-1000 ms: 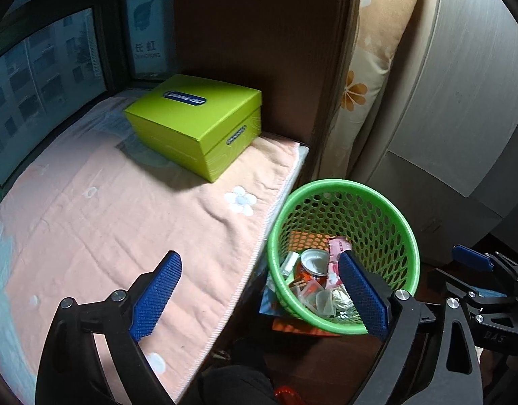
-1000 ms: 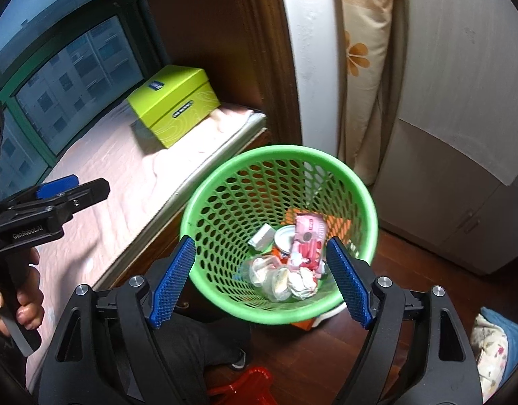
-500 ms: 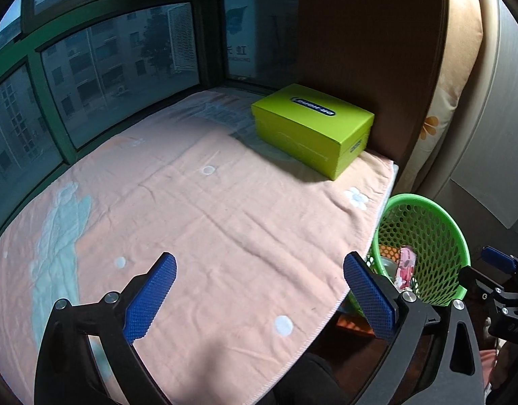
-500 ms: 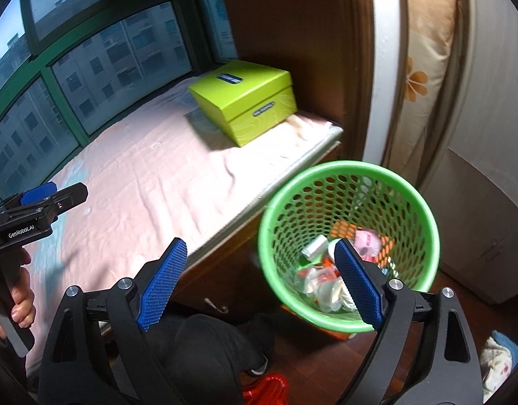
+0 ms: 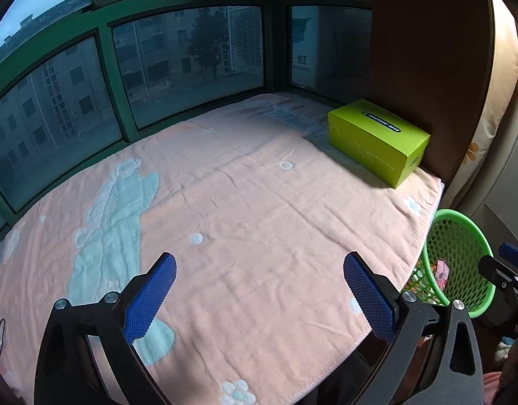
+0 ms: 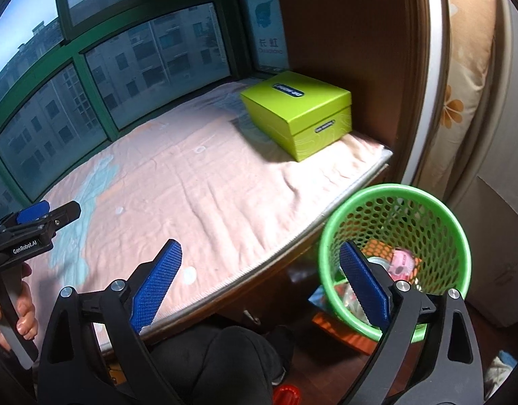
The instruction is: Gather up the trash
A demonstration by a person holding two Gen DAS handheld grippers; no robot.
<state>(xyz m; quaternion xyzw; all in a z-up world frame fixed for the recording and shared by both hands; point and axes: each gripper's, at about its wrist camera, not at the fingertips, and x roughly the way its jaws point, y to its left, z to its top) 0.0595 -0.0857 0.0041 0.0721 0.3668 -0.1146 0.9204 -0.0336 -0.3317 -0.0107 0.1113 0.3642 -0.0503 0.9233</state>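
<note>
A green mesh trash basket stands on the floor beside the bed's right end; it also shows in the left wrist view. Inside it lie a pink wrapper and several other scraps. My left gripper is open and empty above the pink blanket. My right gripper is open and empty over the bed's edge, with its right finger in front of the basket. No loose trash shows on the blanket.
A lime-green box sits at the blanket's far right corner, against a brown panel. Green-framed windows run behind the bed. An orange flat item lies under the basket. A floral pillow stands at right.
Both grippers have swung left and up, away from the basket, toward the bed. The basket has slid to the right edge of both views. Both stay open.
</note>
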